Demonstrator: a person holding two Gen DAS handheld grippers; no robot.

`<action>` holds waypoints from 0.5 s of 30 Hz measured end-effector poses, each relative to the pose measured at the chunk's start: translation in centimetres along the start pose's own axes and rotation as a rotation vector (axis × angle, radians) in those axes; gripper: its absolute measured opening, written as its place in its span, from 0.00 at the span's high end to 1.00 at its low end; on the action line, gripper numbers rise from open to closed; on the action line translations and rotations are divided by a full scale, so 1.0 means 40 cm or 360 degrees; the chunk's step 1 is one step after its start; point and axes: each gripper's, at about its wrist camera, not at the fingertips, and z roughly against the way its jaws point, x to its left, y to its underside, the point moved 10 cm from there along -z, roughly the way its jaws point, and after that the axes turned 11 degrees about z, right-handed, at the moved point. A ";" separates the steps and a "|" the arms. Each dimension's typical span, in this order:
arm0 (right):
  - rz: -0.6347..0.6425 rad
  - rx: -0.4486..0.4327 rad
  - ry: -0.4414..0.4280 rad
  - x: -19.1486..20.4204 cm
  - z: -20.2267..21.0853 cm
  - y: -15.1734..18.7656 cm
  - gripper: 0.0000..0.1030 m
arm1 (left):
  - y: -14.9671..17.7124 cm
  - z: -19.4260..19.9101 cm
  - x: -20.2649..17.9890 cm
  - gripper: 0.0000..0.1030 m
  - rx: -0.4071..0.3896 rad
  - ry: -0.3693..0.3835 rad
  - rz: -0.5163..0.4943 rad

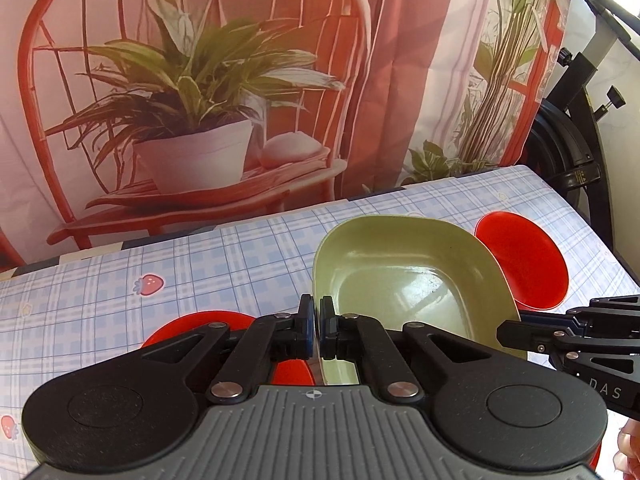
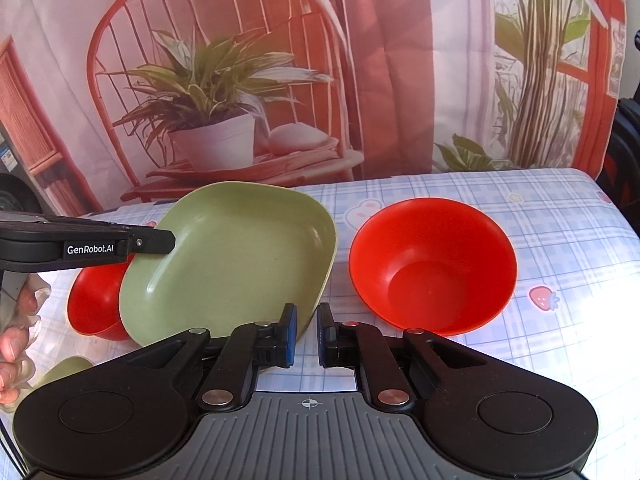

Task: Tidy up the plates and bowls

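Blue-checked tablecloth (image 2: 500, 208) fills the lower half of both views, and its far edge runs straight along the printed backdrop (image 2: 400, 60) of a red chair and potted plant. In the right wrist view there's open cloth at lower right, beyond the red bowl (image 2: 434, 264), which sits upright at centre right, clear of everything around it. The cloth's right edge drops off near the frame's right border.

Centre left in that view, the green plate (image 2: 240, 260) hangs tilted, its far rim up. The left gripper (image 2: 170, 242) comes in from the left edge and is clamped on the plate's left rim. In its own view, the left gripper (image 1: 316, 332) shows its blue pads nipped tight on the plate's (image 1: 404, 276) near rim.

The right gripper (image 2: 306, 334) holds its jaws nearly together, and the plate's lower corner sits against the left pad; I cannot tell whether the rim is actually pinched there.

A second red bowl (image 2: 94, 304) rests on the cloth at lower left, partly behind the plate. A person's fingers (image 2: 14, 344) show at the left edge.
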 end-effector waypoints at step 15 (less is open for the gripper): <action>0.0008 -0.0082 -0.0129 0.167 0.164 0.023 0.91 | 0.089 0.218 0.087 0.95 -0.0050 0.0039 0.0031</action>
